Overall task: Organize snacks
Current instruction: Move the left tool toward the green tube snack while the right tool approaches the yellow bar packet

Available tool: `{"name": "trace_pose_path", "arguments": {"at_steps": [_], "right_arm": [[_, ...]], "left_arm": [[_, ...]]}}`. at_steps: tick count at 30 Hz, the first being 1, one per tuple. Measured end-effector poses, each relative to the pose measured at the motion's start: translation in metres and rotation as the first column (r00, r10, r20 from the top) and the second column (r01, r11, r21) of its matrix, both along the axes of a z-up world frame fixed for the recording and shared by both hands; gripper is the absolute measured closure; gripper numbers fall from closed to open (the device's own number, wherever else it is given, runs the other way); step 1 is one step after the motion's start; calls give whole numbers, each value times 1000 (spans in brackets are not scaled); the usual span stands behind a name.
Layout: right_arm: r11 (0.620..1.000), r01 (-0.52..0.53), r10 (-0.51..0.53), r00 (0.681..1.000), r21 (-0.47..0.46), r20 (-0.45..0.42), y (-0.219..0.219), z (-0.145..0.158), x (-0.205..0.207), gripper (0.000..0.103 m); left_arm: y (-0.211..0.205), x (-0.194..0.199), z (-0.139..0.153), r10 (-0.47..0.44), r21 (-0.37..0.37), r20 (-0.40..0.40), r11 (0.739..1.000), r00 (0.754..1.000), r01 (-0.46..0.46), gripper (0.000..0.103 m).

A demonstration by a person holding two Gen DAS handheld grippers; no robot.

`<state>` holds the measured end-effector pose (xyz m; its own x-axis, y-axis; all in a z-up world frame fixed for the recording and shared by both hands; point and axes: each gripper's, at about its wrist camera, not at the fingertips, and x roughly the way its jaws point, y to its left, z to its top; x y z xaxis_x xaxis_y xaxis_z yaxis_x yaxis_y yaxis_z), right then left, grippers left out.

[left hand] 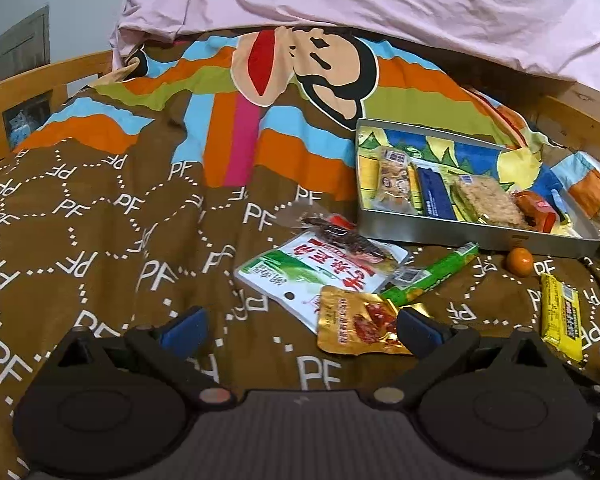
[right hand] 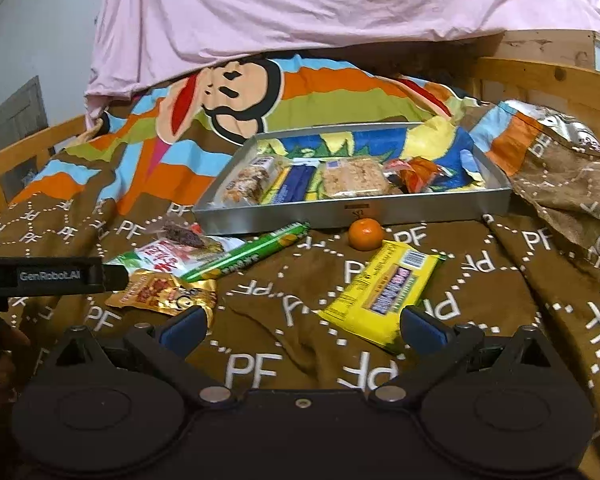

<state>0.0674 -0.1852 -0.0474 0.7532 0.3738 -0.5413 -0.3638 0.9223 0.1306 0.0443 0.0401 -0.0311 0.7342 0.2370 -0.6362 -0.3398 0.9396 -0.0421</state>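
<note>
Right claw [right hand: 300, 328] spread wide, empty, low centre of its view, just short of the flat yellow snack wrapper [right hand: 384, 290] on the brown bedspread [right hand: 260, 368]. Left claw [left hand: 300, 330] likewise apart. Suggest pinching the wrapper's near edge, then lifting into the shallow metal tray [right hand: 340, 210] above.

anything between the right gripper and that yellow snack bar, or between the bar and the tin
Nothing visible blocks the right gripper from the yellow snack bar. A small orange sits between the bar and the metal tin.
</note>
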Motion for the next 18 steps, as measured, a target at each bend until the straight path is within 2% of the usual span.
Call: {"name": "trace_pose_path", "arguments": {"at_steps": [6, 18], "right_arm": [[1000, -21, 20, 999, 10, 31, 6, 2, -2, 1], [999, 0, 0, 1000, 36, 7, 5, -1, 4, 1]], "left_arm": [[2, 0, 1, 4, 26, -2, 1000, 1000, -4, 1], [1, 10, 3, 6, 90, -17, 996, 1000, -4, 1]]}}
